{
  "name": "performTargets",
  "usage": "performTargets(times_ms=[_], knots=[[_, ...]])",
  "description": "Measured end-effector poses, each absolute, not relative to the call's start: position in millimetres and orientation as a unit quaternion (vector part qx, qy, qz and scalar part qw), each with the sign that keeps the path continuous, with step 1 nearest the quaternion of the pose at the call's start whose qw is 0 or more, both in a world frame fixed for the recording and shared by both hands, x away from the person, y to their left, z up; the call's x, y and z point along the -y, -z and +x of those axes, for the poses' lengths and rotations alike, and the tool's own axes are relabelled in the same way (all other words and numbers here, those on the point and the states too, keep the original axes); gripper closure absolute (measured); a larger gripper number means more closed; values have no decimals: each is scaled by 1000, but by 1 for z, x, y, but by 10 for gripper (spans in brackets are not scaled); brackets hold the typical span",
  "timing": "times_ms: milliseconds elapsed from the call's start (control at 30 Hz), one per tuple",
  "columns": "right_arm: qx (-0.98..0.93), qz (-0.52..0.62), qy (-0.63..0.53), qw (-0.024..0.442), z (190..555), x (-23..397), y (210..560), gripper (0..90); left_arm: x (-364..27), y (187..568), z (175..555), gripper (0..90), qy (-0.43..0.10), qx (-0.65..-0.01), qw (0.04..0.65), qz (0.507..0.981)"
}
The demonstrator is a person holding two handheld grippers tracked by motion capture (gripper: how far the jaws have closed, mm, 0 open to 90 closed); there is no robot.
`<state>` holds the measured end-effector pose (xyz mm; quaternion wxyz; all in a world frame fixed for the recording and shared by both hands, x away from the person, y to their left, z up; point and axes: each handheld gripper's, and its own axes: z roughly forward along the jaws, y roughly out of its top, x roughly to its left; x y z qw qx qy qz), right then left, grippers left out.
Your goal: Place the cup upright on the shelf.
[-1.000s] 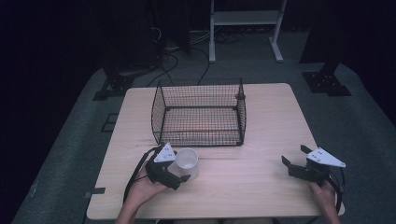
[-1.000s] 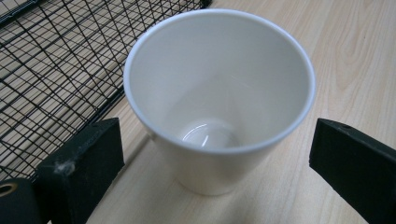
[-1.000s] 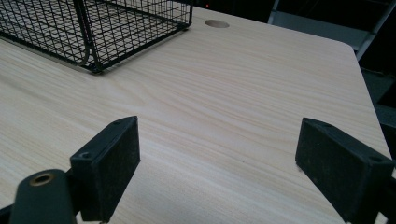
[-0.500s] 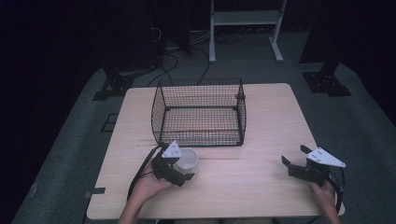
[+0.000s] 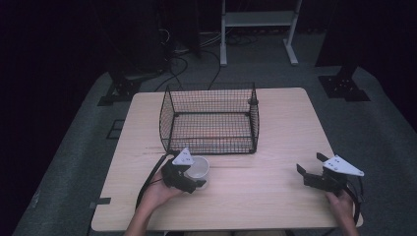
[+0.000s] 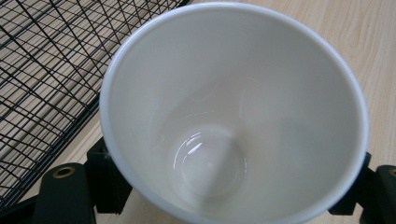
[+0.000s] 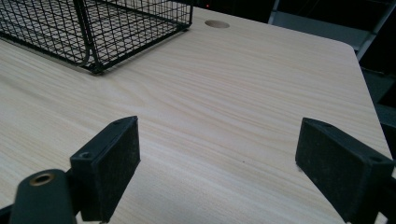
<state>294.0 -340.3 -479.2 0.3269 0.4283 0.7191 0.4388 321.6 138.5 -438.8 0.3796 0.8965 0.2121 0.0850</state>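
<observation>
- Gripper in my left hand [image 5: 189, 178], high view: jaws have just been closing and now clamp the cup [image 5: 198, 167], which sits on the table [image 5: 275, 196] just ahead of my hand, near the basket [image 5: 210, 118].
- Right gripper [image 5: 314, 169] rests well apart on the far side of the cup, jaws spread, grasping nothing.
- Left gripper view: cup [image 6: 233, 112] between my jaws, basket [image 6: 42, 70] just beside.
- Right gripper view: bare table [image 7: 224, 121] between my spread jaws; basket [image 7: 93, 28] farther ahead.

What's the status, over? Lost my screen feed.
Left gripper jaws just closed on the white ceramic cup. Right gripper open, empty. Black wire basket just beyond the cup, nothing between them.
</observation>
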Motion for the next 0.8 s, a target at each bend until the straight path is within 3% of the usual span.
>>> performTargets(times_ms=[800], knots=[[-719,429,-437,328,294,340,479,131,-129,409,322,213,-80,-179,393,898]])
